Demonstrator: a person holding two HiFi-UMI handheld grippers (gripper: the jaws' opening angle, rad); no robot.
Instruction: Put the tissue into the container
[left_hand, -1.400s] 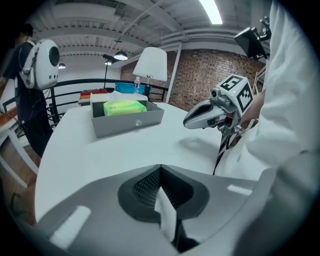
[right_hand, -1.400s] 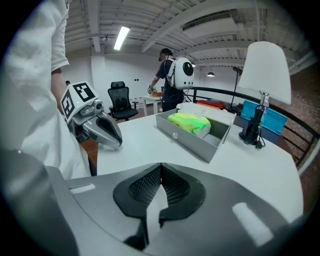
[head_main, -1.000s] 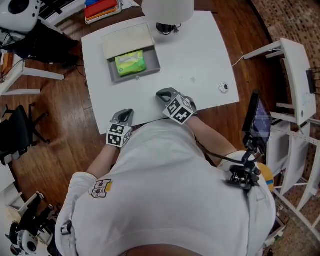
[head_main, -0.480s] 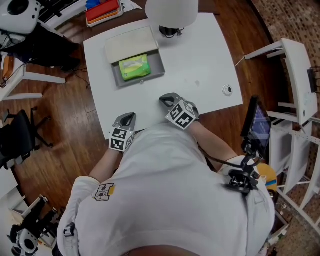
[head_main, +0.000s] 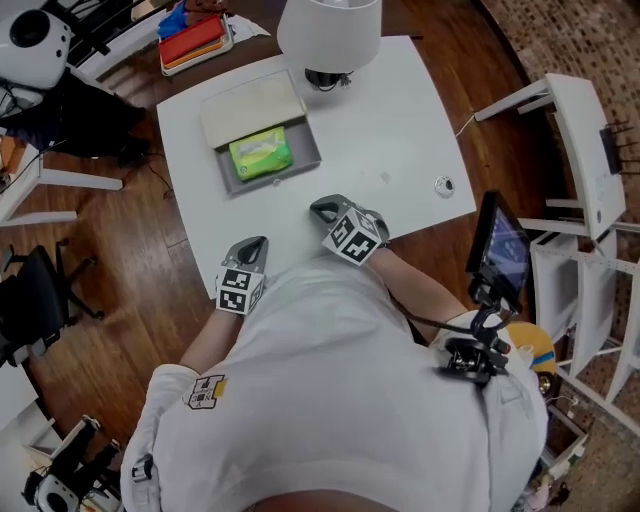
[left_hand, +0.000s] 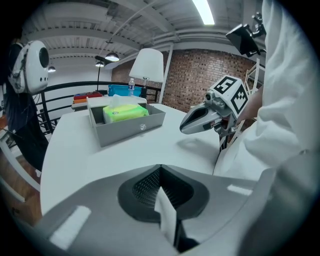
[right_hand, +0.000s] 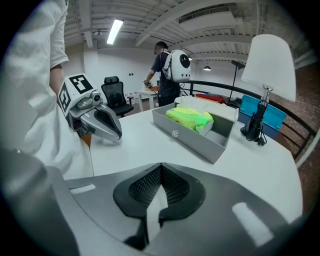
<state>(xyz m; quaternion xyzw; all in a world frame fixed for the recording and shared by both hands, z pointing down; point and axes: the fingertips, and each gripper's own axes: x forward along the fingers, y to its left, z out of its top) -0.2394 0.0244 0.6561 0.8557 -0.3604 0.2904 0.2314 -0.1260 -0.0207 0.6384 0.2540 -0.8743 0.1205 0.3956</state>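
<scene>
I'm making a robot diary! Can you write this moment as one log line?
left gripper: shut, empty | right gripper: shut, empty | tissue pack: inside container | task: looks done

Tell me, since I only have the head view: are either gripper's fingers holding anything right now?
Observer: No. The left gripper view shows the left gripper with its fingers pressed together and nothing between them.
Operator: And the right one?
Observer: The right gripper is the same in its own view: fingers together, empty.
Operator: Is the tissue really inside, not just next to the box?
Observer: Inside. From the right gripper view, the green tissue pack sits behind the front wall of the grey container.
</scene>
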